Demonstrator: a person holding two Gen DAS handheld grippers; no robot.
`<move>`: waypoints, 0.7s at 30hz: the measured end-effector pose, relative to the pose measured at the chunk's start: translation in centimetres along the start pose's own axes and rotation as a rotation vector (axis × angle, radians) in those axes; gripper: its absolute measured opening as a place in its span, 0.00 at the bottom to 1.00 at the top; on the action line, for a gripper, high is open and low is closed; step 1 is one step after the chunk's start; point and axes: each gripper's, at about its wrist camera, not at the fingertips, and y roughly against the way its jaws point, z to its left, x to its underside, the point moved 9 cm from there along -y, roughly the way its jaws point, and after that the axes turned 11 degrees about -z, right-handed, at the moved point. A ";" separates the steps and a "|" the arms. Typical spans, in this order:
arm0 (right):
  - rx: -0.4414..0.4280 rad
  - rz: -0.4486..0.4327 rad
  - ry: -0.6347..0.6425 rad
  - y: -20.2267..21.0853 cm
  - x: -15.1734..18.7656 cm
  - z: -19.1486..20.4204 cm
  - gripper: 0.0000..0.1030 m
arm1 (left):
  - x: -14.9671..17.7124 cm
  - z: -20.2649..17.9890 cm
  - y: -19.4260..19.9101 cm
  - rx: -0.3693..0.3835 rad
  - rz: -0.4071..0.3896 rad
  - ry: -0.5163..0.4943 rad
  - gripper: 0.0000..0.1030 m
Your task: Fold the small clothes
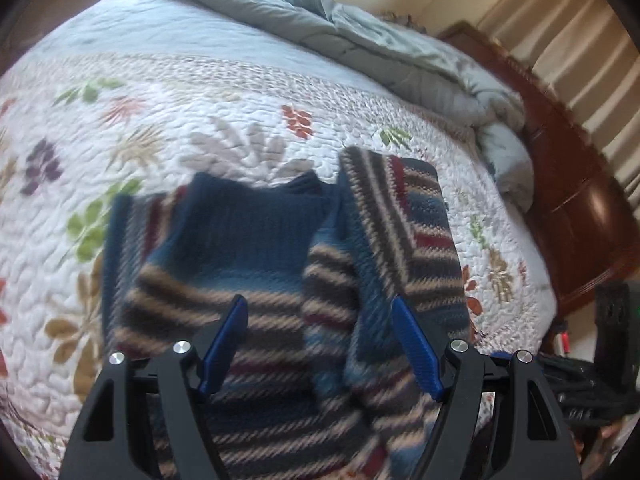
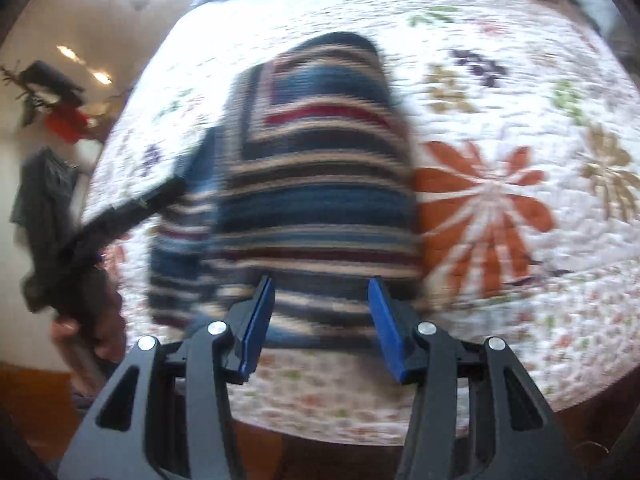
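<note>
The small knitted sweater (image 1: 256, 248), dark blue with tan, maroon and black stripes (image 2: 316, 160), lies flat on the white quilted bedspread with flower prints (image 1: 168, 128). Its plain blue ribbed collar points away in the left wrist view. One striped sleeve (image 1: 400, 216) is folded inward over the body (its stripes run at an angle to those beneath). The right wrist view is blurred, showing only the folded striped bulk.
</note>
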 end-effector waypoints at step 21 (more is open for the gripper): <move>-0.140 -0.065 -0.072 0.5 0.1 -1.7 0.49 | -0.3 -1.8 -0.4 0.089 0.041 0.155 0.20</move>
